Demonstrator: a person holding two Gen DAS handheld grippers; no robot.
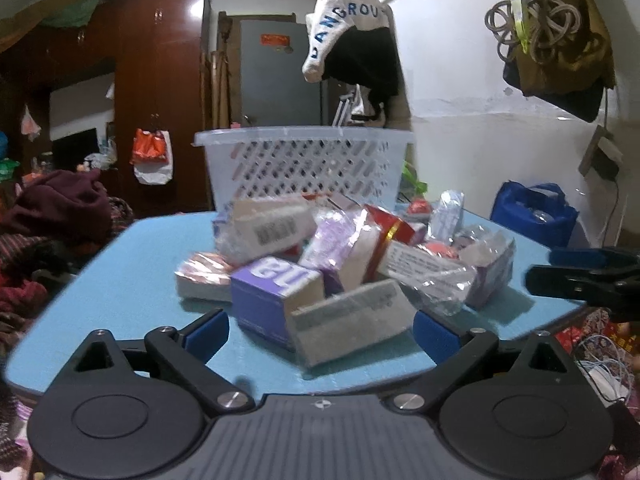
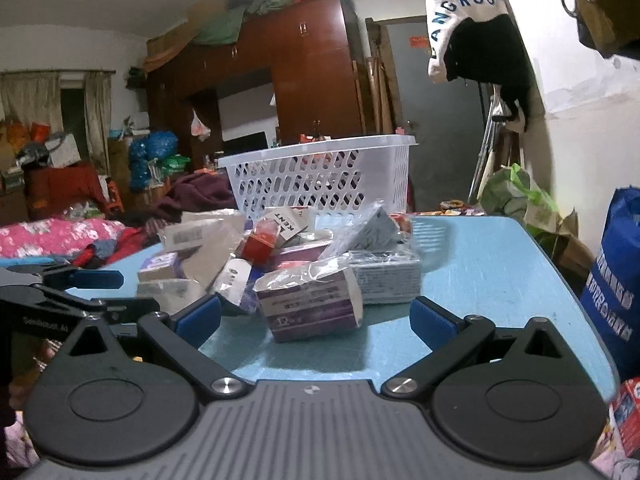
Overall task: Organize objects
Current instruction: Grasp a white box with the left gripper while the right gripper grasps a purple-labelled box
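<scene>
Boxes and wrapped packets (image 1: 344, 264) lie in a loose heap on the middle of a blue tabletop (image 1: 120, 292), and none of them appears sorted yet. Nearest the left wrist camera, the left gripper (image 1: 320, 328) hovers low at the tabletop's front edge with its jaws spread wide and nothing between them; a purple box (image 1: 272, 292) and a grey carton (image 1: 352, 320) leaning against it sit just ahead of the blue pads. From the right wrist camera, the right gripper (image 2: 316, 316) is likewise spread wide and holding nothing, aimed at a purple plastic-wrapped pack (image 2: 312, 304) at the near edge of the heap. Further in, the heap holds a barcoded box, a red carton, a box printed KENT (image 2: 290, 224) and several crinkled clear wrappers, all tilted and overlapping. Behind the heap, at the far edge of the tabletop, stands a white lattice basket (image 1: 304, 164); through its holes little can be made out, so whether anything is already inside cannot be told. Judging by this, the tidying is at or near its start: nearly every item is left to be picked up and, most likely, placed in the basket.
</scene>
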